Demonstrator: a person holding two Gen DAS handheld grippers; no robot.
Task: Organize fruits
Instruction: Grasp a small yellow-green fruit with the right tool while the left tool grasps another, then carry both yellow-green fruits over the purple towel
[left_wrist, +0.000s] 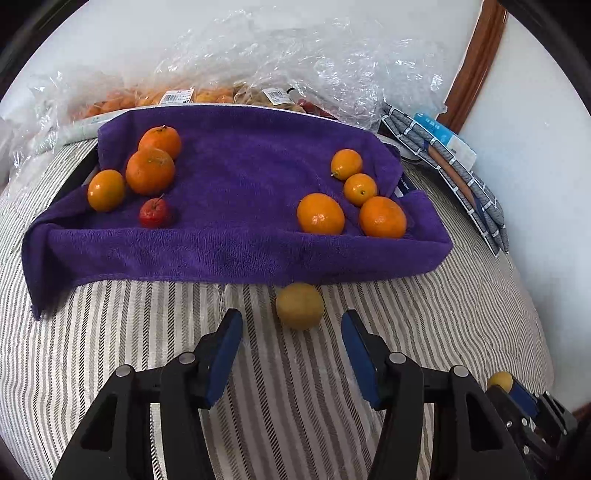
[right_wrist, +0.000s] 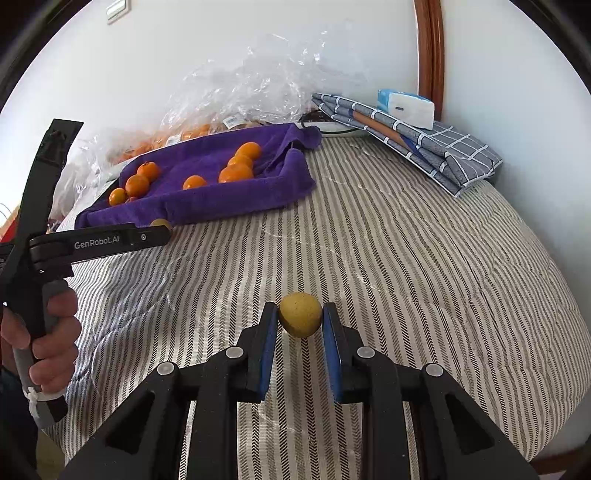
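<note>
A purple towel (left_wrist: 236, 206) lines a tray holding several oranges in a left group (left_wrist: 149, 170) and a right group (left_wrist: 320, 214), plus a small red fruit (left_wrist: 155, 213). A yellow fruit (left_wrist: 300, 305) lies on the striped cloth just ahead of my open left gripper (left_wrist: 291, 328). My right gripper (right_wrist: 300, 319) is shut on another yellow fruit (right_wrist: 300, 319); it also shows in the left wrist view (left_wrist: 499, 380). The left gripper (right_wrist: 162, 232) shows at the left of the right wrist view, with the first yellow fruit (right_wrist: 160, 223) at its tip and the towel (right_wrist: 207, 199) behind.
Clear plastic bags with more fruit (left_wrist: 207, 94) lie behind the tray. A folded grey checked cloth (right_wrist: 424, 147) with a white-blue packet (right_wrist: 406, 105) sits at the back right. The striped tablecloth (right_wrist: 406, 277) covers a round table; a wooden frame (right_wrist: 430, 55) stands by the wall.
</note>
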